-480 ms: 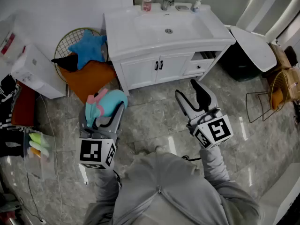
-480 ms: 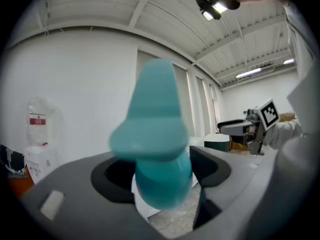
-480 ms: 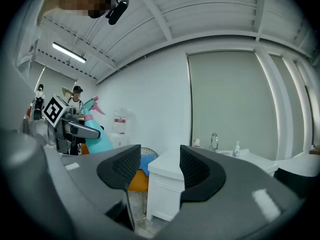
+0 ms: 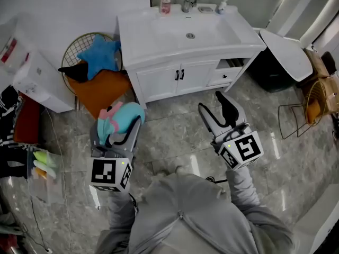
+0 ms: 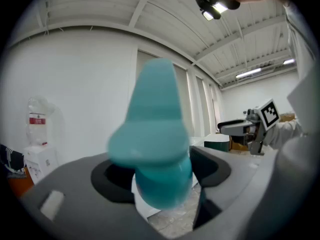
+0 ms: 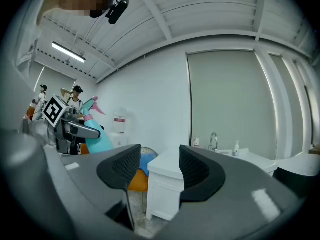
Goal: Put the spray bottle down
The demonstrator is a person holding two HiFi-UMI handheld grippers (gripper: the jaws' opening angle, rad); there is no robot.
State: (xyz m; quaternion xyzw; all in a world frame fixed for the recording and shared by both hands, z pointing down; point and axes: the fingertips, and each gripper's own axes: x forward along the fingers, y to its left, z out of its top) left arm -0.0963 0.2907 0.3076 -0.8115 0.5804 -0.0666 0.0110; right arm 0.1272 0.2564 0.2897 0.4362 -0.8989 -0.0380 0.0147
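A teal spray bottle (image 4: 123, 117) with a pink trigger is held in my left gripper (image 4: 115, 128), above the marble floor in front of the vanity. In the left gripper view the bottle (image 5: 157, 139) fills the middle, blurred, with both jaws shut on its lower part. My right gripper (image 4: 217, 109) is at the right of the head view, open and holding nothing. In the right gripper view its jaws (image 6: 156, 170) stand apart, and the spray bottle (image 6: 97, 134) shows at the far left.
A white vanity (image 4: 185, 62) with a sink, a tap and small bottles stands ahead. A wire basket (image 4: 79, 49) with blue and orange cloth is to its left, a white appliance (image 4: 37, 78) further left. A white board (image 4: 286, 52) and a wire rack (image 4: 302, 110) are at the right.
The left gripper with the bottle has dropped slightly. The right gripper has stayed where it was.
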